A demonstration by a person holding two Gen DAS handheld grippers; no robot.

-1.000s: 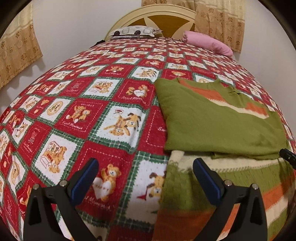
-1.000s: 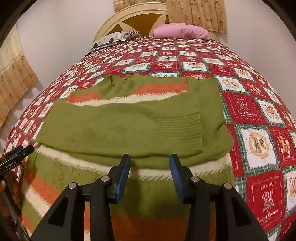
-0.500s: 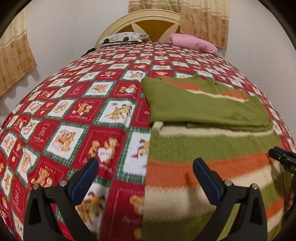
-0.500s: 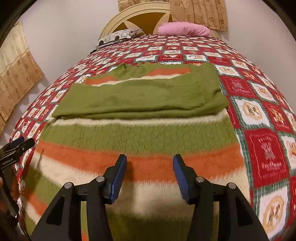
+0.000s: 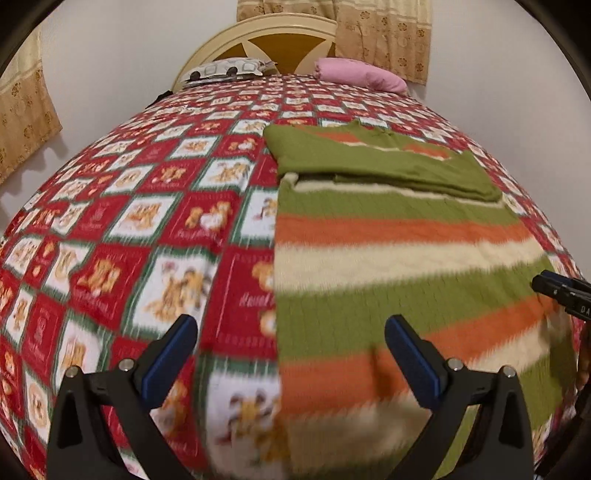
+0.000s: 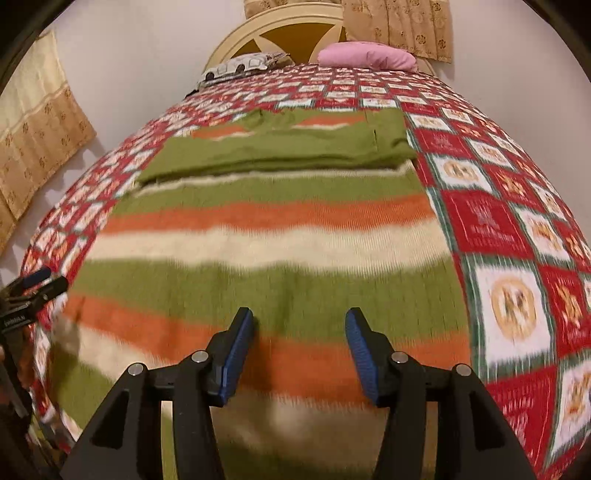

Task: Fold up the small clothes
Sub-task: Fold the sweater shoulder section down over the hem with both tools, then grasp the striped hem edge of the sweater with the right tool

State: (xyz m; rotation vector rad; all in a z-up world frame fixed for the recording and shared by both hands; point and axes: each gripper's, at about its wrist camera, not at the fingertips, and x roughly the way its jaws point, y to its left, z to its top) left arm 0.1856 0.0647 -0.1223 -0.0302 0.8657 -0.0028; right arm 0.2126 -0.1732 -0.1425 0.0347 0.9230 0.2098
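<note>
A knitted sweater striped in green, orange and cream (image 6: 273, 236) lay flat on the red-and-green checked bedspread printed with teddy bears (image 5: 122, 229), its sleeves (image 6: 280, 151) already folded across the chest at twelve o'clock, nearest the cream wooden headboard (image 6: 314, 22). That much of the fold looked done; by my judgement the body was not yet doubled over, and the hem, toward six o'clock, was lost under the tools and motion blur. The left gripper (image 5: 291, 358) hung with its blue pads spread wide, empty, straddling the sweater's edge at its own nine o'clock side. The right gripper (image 6: 299, 354) had just been opening and stood half spread over the lower stripes, nothing between its pads. A pink pillow (image 6: 365, 55) and a patterned pillow (image 6: 243, 64) sat at twelve o'clock.
</note>
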